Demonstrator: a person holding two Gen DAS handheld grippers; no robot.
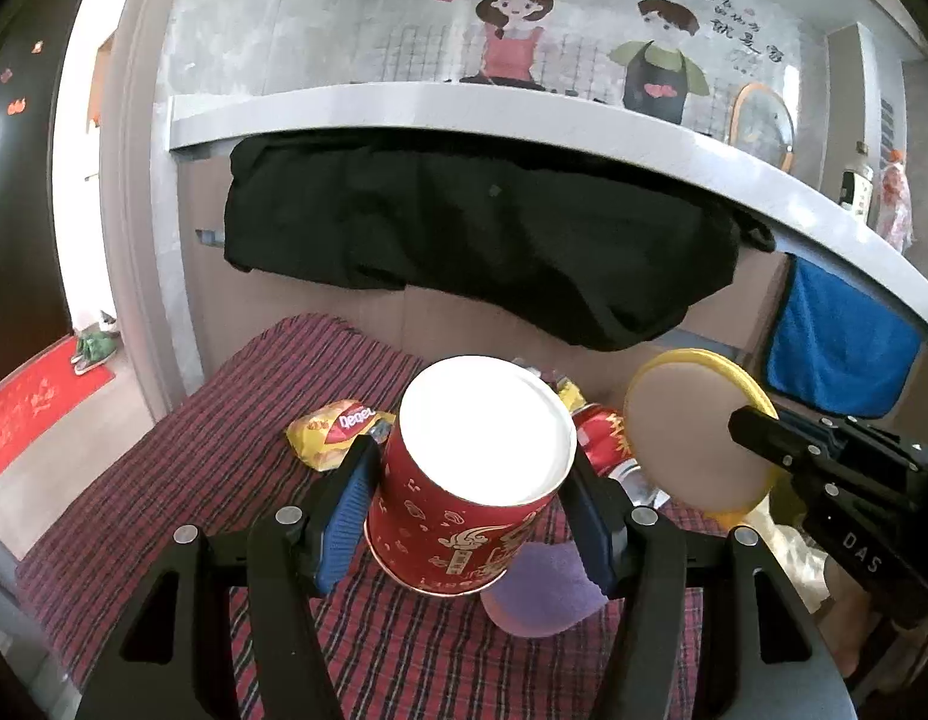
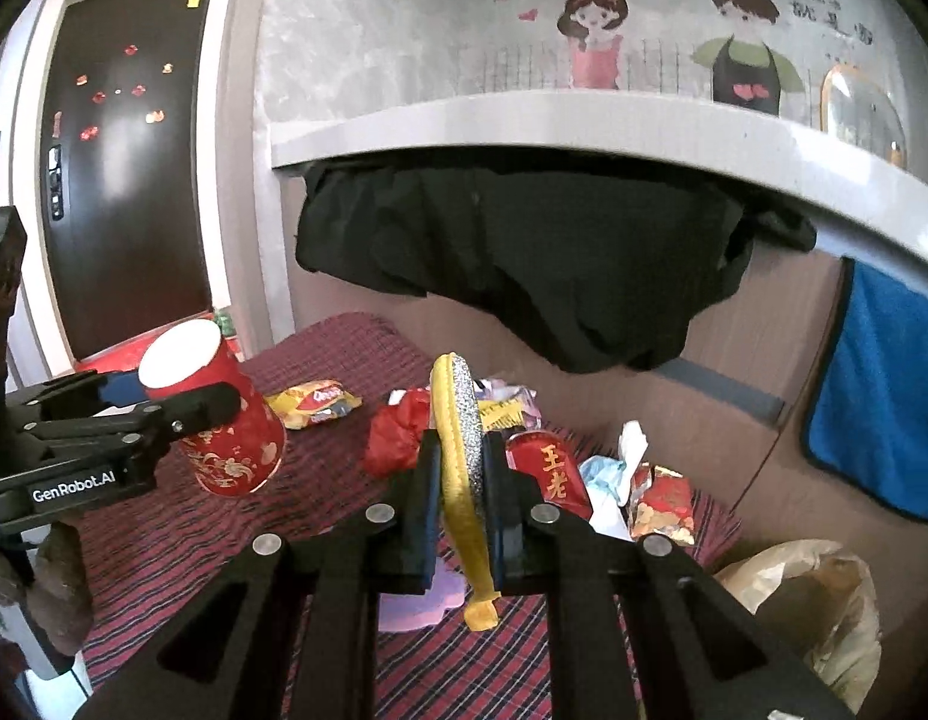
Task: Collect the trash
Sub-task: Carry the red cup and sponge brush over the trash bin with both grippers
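Paper-thin red cup, beside the snack wrapper, sat squeezed sidewall-wise in the left gripper, likely crushable; the right gripper pinched a yellow disc.

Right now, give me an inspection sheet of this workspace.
Surface: table under a red plaid cloth.
Job's things: red paper cup; round yellow-rimmed pad; both lifted.
Clutter: yellow snack wrapper, red can, crumpled tissue, purple piece, thin plastic bag at the table's right.
Grippers: left gripper shut on the cup; right gripper shut on the pad's edge.
Cables: nothing seen.
Surroundings: grey shelf, black cloth, blue towel, dark door.
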